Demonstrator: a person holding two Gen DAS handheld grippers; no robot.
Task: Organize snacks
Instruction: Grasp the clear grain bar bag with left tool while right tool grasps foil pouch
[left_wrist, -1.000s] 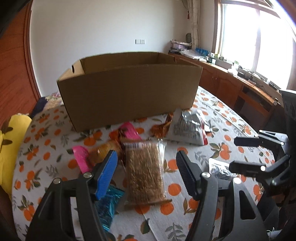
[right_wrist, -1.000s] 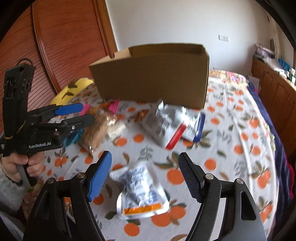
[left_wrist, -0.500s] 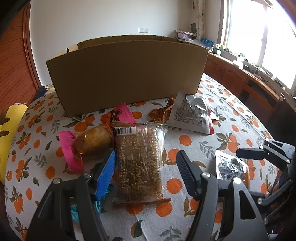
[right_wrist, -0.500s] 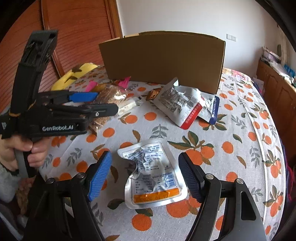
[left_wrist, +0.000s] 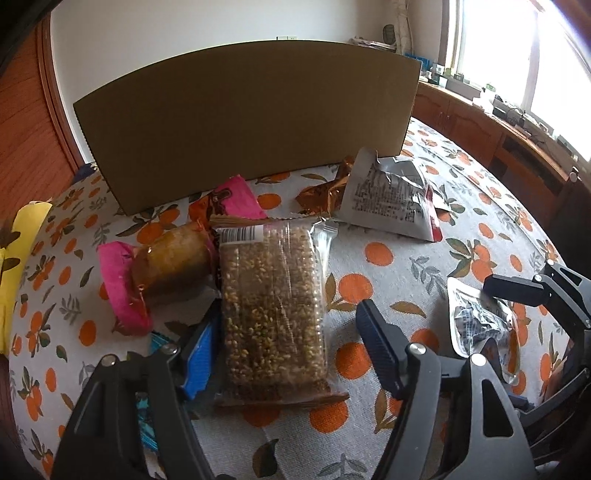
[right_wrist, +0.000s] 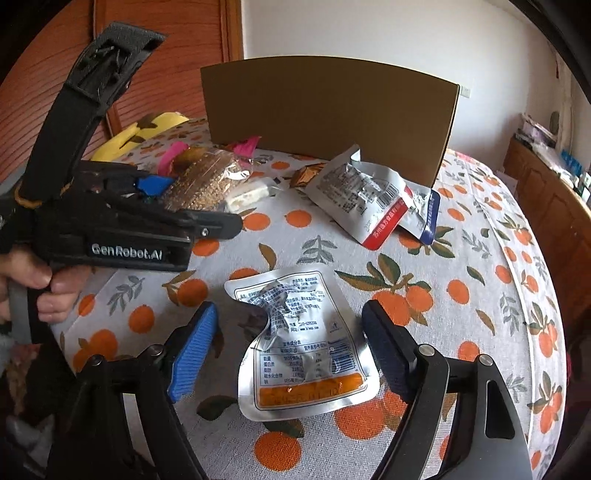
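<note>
A clear packet of grain bars (left_wrist: 273, 306) lies flat on the table between the jaws of my left gripper (left_wrist: 288, 347). Those jaws are opening, and the dark finger stands clear of the packet. In the right wrist view a crumpled silver pouch with an orange band (right_wrist: 299, 350) lies between the jaws of my right gripper (right_wrist: 288, 350). These jaws are also opening and neither pad touches the pouch. Behind the snacks stands a brown cardboard box (left_wrist: 243, 122), its inside hidden. A pink-ended cake wrapper (left_wrist: 166, 262) and a red-edged silver pouch (left_wrist: 388, 199) lie near it.
The round table wears an orange-print cloth (left_wrist: 406, 251). A gold wrapper (left_wrist: 321, 195) and a blue-edged pouch (right_wrist: 424, 218) lie by the box. A yellow cushion (left_wrist: 14, 258) sits at the left edge and wooden cabinets (left_wrist: 498, 140) line the window wall. A person's hand (right_wrist: 40, 284) grips the left tool.
Both grippers have sunk toward the table and come closer to their packets. The box now hides its opening. Both pairs of jaws stand a little wider.
</note>
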